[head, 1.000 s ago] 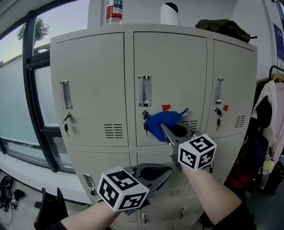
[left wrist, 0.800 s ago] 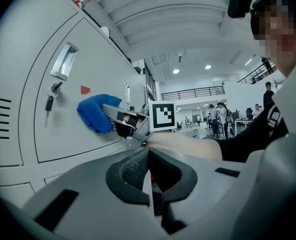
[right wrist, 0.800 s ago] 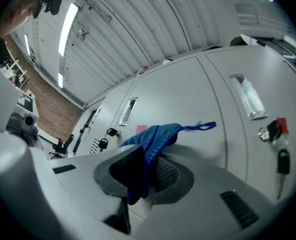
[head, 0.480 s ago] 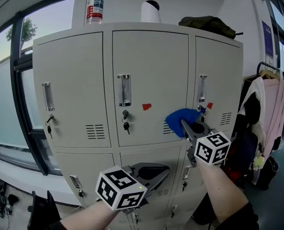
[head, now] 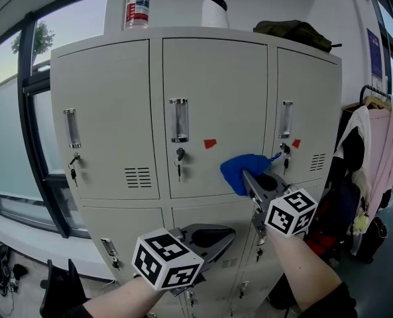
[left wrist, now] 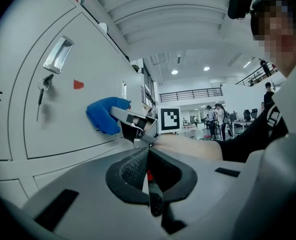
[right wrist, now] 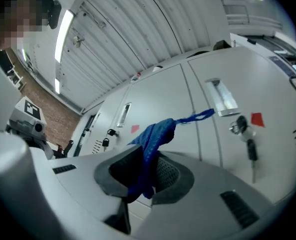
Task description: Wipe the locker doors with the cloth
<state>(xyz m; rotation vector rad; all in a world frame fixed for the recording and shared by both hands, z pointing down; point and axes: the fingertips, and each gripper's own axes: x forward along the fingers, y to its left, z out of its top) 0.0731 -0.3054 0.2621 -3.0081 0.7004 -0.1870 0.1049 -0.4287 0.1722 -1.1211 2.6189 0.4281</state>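
Cloth [head: 233, 168] in right gripper [head: 247, 175], now slightly leftward on middle locker door [head: 216, 91]

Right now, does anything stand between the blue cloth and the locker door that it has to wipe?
Nothing visible does. The right hand-held gripper is shut on the blue cloth, which seems to lie on the middle locker door, low near its right edge. The keys of the right door hang close beside it, not between.

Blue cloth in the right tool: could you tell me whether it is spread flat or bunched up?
Bunched up: the blue cloth is a crumpled wad pinched in the right tool, one strap trailing loose.
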